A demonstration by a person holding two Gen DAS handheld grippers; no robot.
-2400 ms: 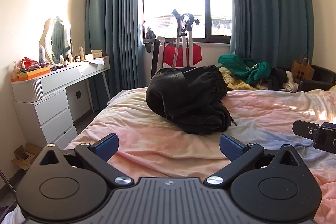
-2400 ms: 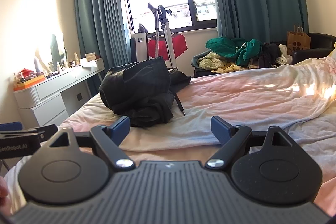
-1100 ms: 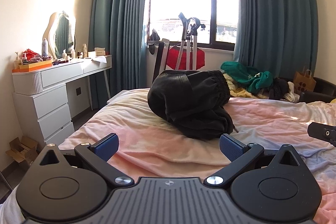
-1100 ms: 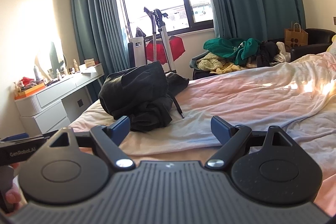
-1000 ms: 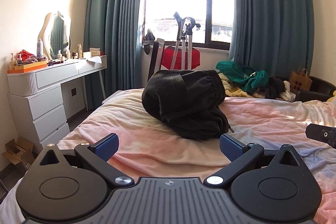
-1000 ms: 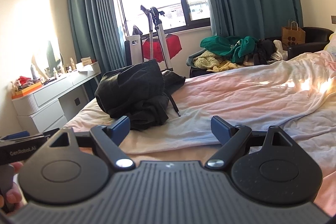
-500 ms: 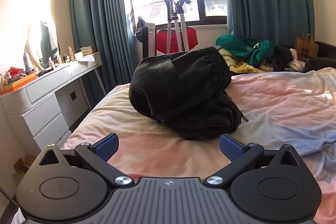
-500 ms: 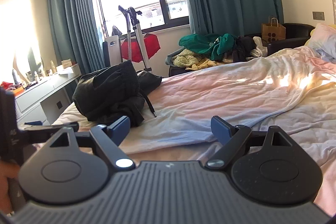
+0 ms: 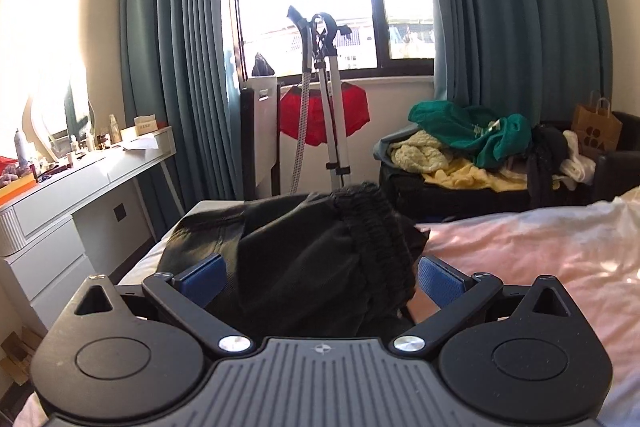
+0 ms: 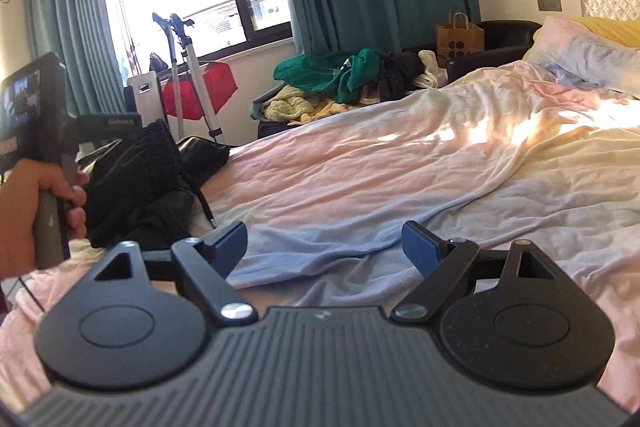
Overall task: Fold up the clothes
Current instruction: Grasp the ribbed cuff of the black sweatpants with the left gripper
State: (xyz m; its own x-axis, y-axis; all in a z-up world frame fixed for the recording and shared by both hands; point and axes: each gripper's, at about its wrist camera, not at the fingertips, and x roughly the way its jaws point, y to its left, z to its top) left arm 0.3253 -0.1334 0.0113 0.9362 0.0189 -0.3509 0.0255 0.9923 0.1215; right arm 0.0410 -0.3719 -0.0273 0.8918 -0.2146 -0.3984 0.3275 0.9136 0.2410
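A crumpled black garment [image 9: 316,259] with a ribbed waistband lies in a heap near the foot corner of the bed [image 9: 540,251]. My left gripper [image 9: 320,277] is open, its blue fingers straddling the heap, which fills the gap between them. In the right wrist view the same garment [image 10: 136,187] lies at the left, with the hand-held left gripper body in front of it. My right gripper [image 10: 324,243] is open and empty, low over the pink and blue sheet [image 10: 360,187], to the right of the garment.
A white dresser [image 9: 60,219] with toiletries stands left of the bed. A garment steamer [image 9: 320,99] stands by the window. A chair piled with green and yellow clothes [image 9: 472,147] and a paper bag [image 10: 460,35] lie beyond the bed. Pillows [image 10: 588,47] are far right.
My left gripper has moved forward onto the black garment, which now sits between its open fingers. My right gripper has swung to the right, away from the garment.
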